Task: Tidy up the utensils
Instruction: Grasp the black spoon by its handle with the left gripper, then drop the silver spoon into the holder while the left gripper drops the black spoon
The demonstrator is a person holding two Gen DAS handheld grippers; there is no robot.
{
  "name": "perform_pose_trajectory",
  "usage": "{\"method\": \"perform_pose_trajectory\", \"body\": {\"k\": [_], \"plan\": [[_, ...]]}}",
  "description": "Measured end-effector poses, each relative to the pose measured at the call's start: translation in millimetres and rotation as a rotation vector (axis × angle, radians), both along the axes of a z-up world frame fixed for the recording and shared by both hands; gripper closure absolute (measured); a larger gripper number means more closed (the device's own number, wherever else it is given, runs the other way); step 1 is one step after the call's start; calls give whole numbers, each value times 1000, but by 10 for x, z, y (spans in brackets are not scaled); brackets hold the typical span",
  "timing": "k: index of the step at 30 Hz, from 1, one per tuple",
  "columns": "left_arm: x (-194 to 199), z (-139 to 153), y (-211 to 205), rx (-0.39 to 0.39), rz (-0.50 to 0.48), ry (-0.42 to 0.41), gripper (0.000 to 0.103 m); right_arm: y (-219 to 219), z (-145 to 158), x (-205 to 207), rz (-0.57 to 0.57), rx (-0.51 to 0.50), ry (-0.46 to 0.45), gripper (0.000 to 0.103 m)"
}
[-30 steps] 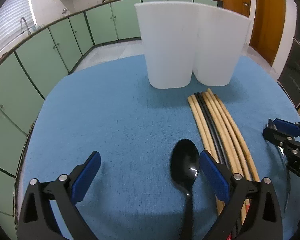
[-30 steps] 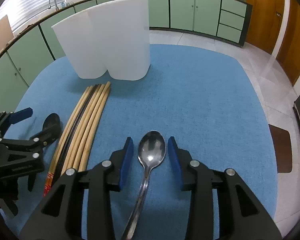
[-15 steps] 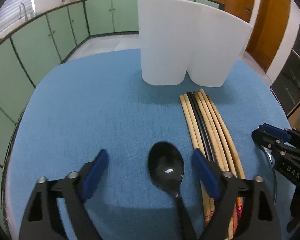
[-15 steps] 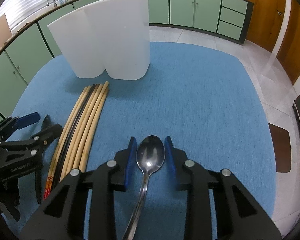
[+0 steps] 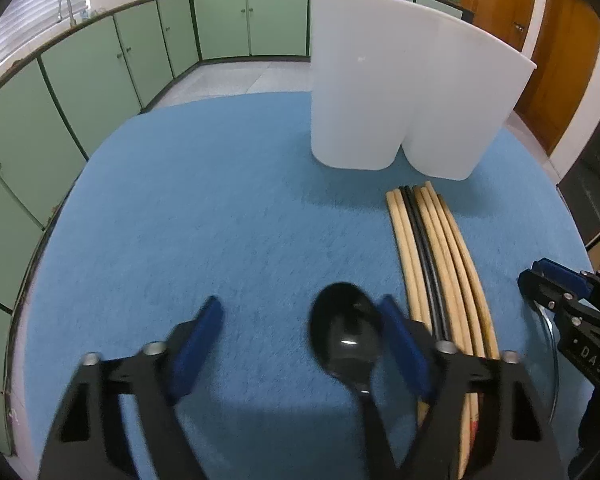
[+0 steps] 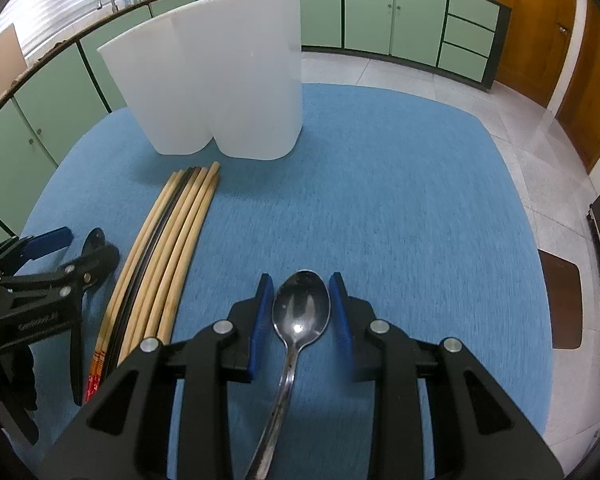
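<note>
Closing around a black spoon [image 5: 346, 340], the left claw [image 5: 300, 332] has its jaws wide: the right-hand blue pad sits against the bowl's edge, while the other pad stands well clear, so nothing is pinched. The spoon lies flat on the blue counter [image 5: 204, 216], handle running back under the claw.

Just beside it, a bundle of chopsticks [image 5: 432, 248], tan with one black pair, lies pointing toward two white containers [image 5: 384, 92] that stand upright and touching at the far side.

The right claw [image 6: 300, 306] brackets the bowl of a metal spoon [image 6: 300, 308]. Its blue pads sit close on either side of the bowl; whether they press on it I cannot tell. That spoon also lies on the counter, handle passing between the fingers toward the camera, near the chopsticks' other side.
</note>
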State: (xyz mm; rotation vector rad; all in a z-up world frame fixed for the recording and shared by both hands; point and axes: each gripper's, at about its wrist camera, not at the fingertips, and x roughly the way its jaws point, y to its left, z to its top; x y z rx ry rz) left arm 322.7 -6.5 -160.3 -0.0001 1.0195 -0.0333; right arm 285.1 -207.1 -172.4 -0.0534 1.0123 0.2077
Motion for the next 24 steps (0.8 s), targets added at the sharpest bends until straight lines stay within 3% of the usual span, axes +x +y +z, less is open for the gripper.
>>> {"method": "perform_pose_trajectory", "body": {"k": [2, 3, 7, 12, 15, 18, 24], "plan": [[15, 29, -27, -27, -14, -3, 61, 13, 2, 13, 1, -4, -2, 75], [21, 43, -35, -42, -26, -6, 67, 10, 5, 11, -1, -1, -5, 76], [-13, 66, 0, -101, -73, -46, 68, -35, 64, -65, -17, 56, -68, 76], [-332, 330, 55, -146, -142, -313, 68, -122, 294, -281, -6, 130, -237, 76], [-493, 514, 60, -113, -171, -482, 68, -163, 446, -373, 13, 179, -322, 76], [-517, 671, 54, -87, -176, -582, 68, -190, 632, -429, 35, 192, -397, 76], [-493, 993, 134, -130, -146, -721, 68, -259, 1160, -322, 51, 276, -510, 76]]}}
